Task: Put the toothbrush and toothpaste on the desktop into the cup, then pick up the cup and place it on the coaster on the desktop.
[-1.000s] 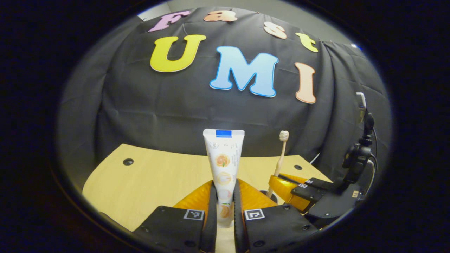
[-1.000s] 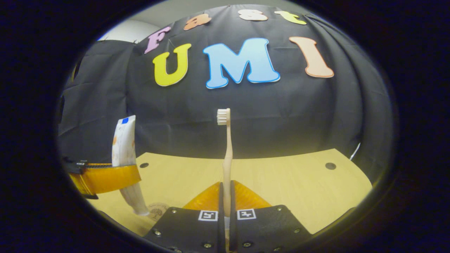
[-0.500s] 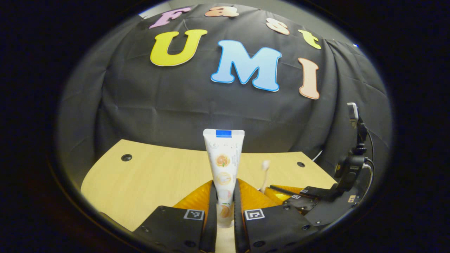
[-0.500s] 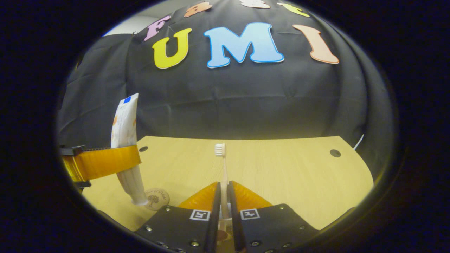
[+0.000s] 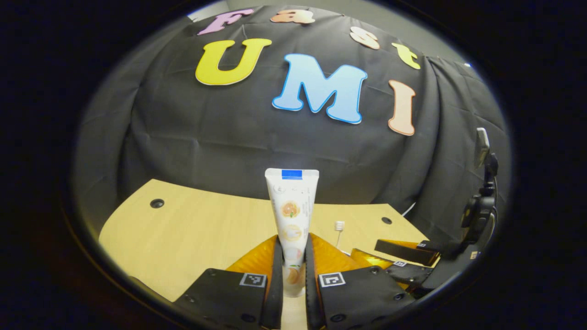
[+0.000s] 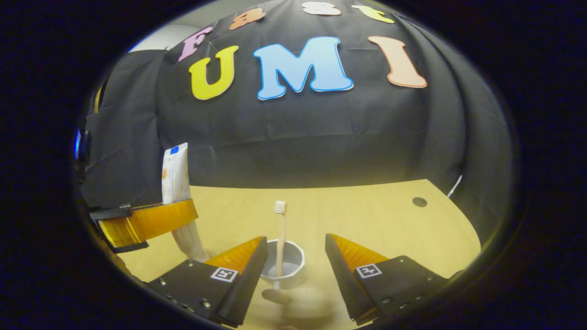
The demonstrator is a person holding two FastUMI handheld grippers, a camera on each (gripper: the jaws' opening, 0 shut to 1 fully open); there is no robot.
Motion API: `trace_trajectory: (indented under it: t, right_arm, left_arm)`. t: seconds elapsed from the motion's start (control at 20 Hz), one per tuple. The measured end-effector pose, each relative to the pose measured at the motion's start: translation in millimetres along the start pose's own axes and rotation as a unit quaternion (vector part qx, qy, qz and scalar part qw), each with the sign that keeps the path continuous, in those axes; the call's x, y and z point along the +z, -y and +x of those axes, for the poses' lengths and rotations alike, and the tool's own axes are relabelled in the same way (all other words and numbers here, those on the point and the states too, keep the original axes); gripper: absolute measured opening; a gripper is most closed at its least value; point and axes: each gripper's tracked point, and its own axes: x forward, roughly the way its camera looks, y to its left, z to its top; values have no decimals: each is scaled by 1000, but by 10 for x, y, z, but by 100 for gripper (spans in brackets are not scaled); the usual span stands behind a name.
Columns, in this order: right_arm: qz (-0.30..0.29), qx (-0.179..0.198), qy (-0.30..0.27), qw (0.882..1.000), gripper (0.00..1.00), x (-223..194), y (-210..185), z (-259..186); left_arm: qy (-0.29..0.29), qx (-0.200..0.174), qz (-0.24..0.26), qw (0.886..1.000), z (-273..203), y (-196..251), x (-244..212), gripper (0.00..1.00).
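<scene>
Toothbrush [image 6: 279, 238] stands upright in the cup [image 6: 293, 261], bristles up, directly ahead of the right gripper [image 6: 296, 256] and between its fingers, touching neither. Right gripper's fingers are spread wide, holding nothing. Cup sits on the desk [image 6: 390, 224] in the gap between them. Toothpaste [image 5: 291, 215] is clamped upright in the left gripper [image 5: 290, 275], both fingers pressing its lower end, flat crimped end up. In the right gripper view the left gripper [image 6: 146, 222] and tube [image 6: 176, 183] are off to the left, tube's lower end near the cup. In the left gripper view the right gripper [image 5: 403, 259] sits low to the right, toothbrush head [image 5: 339, 225] just beyond it.
</scene>
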Motion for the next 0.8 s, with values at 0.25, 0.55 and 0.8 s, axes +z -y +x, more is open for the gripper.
trace_trajectory:
  t: [0.25,0.55,0.8]
  right_arm:
    - [7,-44,17,999,78,161,326,-389]
    - [56,-74,15,996,78,81,547,-765]
    - [60,-93,0,994,78,-65,709,-907]
  left_arm:
    - [32,-31,-13,999,122,221,121,27]
    - [65,-60,-58,994,454,444,125,27]
    - [58,-66,-45,995,643,617,-143,26]
